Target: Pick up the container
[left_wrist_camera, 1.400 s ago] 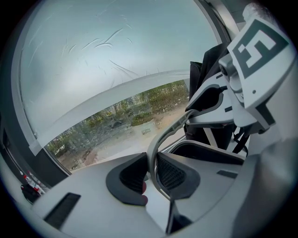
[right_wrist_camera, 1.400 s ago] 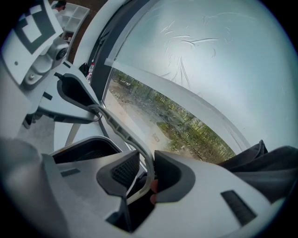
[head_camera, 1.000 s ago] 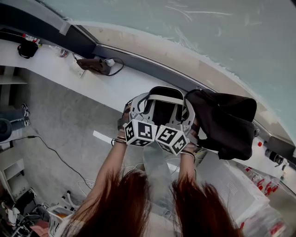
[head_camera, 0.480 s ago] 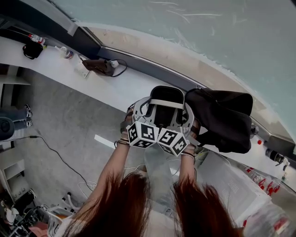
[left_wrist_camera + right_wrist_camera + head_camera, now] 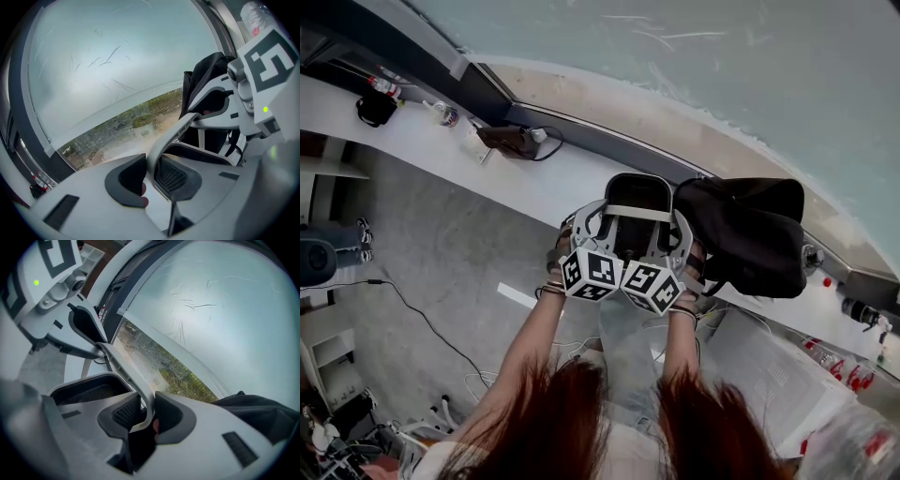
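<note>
The right gripper [image 5: 147, 411] has its jaws pinched on the container [image 5: 126, 366], one inside the mesh wall and one outside. Its white rim [image 5: 140, 394] runs up between them. The left gripper [image 5: 149, 168] straddles the opposite rim the same way, pads touching it, though its jaws are opening and that hold is easing. The container looks like a stiff plastic frame with black mesh walls, so probably light and rigid. The smooth, thin rim could slip, and a two-sided hold low on the rim seems safest. It sits between the two grippers in front of the person, above the near edge of the white ledge [image 5: 516, 178] and just left of a black bag [image 5: 750, 234]. The marker cubes [image 5: 591, 270] hide its near side. Its base and dark interior cannot be made out, nor whether it is clear of the ledge.
</note>
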### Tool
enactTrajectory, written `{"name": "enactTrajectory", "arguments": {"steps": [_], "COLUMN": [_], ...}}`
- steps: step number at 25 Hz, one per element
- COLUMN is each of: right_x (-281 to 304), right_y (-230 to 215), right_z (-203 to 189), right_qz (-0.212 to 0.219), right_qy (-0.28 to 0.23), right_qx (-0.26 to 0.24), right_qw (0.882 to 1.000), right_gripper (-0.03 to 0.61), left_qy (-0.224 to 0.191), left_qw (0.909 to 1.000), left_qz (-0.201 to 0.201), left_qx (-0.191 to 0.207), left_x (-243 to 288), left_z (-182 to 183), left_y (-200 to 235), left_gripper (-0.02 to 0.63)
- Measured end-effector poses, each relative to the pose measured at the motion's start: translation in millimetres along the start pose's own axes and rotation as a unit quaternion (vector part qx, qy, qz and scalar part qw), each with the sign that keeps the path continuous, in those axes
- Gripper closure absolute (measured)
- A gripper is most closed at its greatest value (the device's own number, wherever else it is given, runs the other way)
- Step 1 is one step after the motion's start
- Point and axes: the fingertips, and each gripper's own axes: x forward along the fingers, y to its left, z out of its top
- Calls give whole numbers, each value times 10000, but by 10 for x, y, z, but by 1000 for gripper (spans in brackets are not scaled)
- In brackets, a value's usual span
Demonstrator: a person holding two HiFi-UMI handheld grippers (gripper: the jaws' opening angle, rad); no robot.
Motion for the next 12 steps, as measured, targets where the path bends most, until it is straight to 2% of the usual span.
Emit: {"name": "enactTrajectory", "arguments": {"steps": [12], "right_x": [-509], "right_y": [-57], "right_z": [204], "right_qz": [-204], "right_qy": [-177], "right_qx": [47], "right_qw": [9996], "right_gripper": [476], "left_qy": [-176], "left_qw": [9996], "left_qz": [198], "left_qx": [17], "left_x": [-525], "left_z": [143], "left_y": [-4], "left_gripper": [531]}}
